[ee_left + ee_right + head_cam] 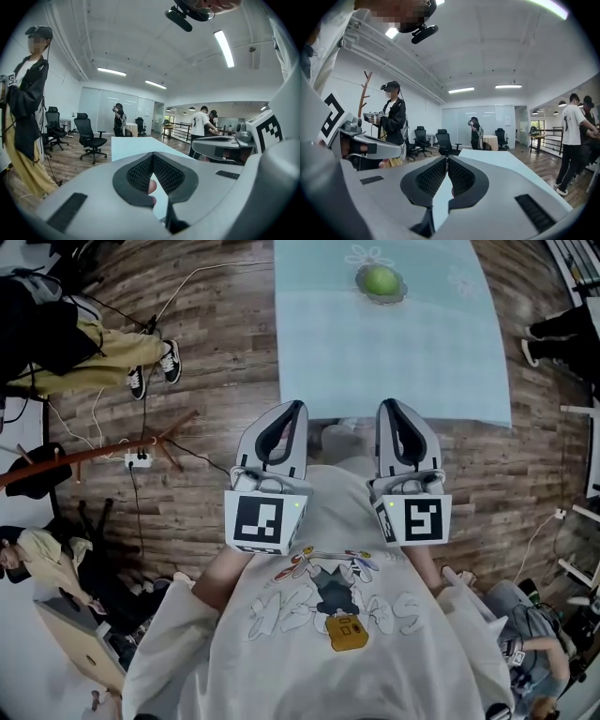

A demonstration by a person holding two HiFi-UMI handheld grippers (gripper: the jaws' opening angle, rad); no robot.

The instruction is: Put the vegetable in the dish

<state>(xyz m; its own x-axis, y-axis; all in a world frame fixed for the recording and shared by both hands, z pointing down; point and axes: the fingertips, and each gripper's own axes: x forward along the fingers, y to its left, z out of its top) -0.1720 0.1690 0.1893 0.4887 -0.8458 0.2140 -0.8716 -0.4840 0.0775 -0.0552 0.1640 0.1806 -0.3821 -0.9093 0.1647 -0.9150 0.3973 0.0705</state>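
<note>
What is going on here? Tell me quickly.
A person holds the left gripper and the right gripper close to the chest, short of the table. Both have their jaws shut with nothing between them, and neither touches anything. At the table's far end a round green vegetable lies in a small dish, so the placing looks done. Other people stand about the room.
</note>
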